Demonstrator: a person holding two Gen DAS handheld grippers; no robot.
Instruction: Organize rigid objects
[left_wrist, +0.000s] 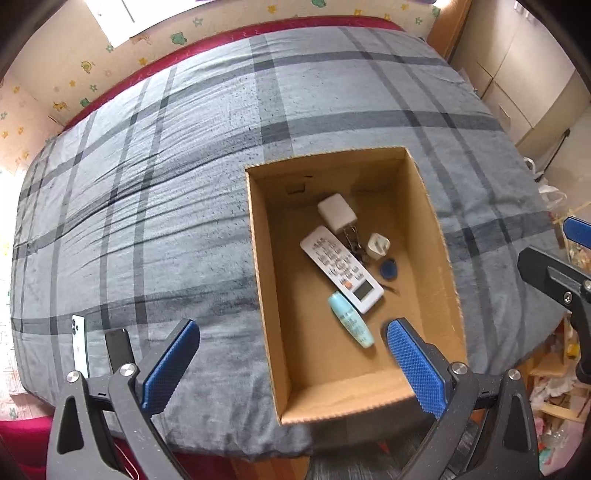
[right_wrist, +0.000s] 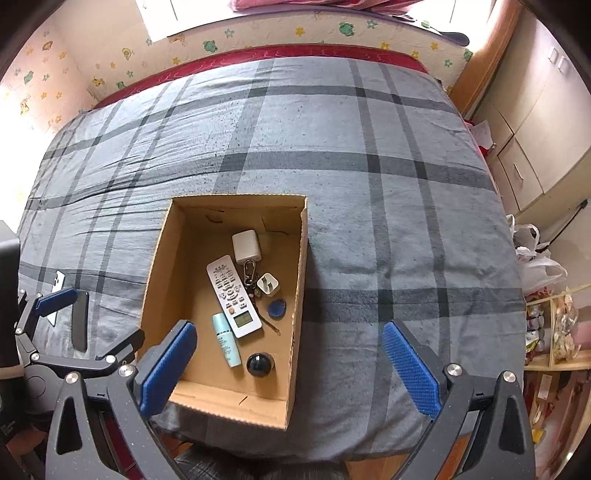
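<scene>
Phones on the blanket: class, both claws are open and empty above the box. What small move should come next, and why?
Probably swing the left claw toward the black phone, beside the white phone. Both lie on the blanket outside the box, while the remote, bottle and chargers are already inside.

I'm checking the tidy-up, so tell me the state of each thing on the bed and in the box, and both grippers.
Cardboard box: open-topped, on the bed.
Remote: flat in the box, buttons up.
Blue bottle: lying on its side in the box.
Large charger: in the box.
Two phones: outside the box, on the blanket.
Left gripper: open, holding nothing.
Right gripper: open, holding nothing.
</scene>
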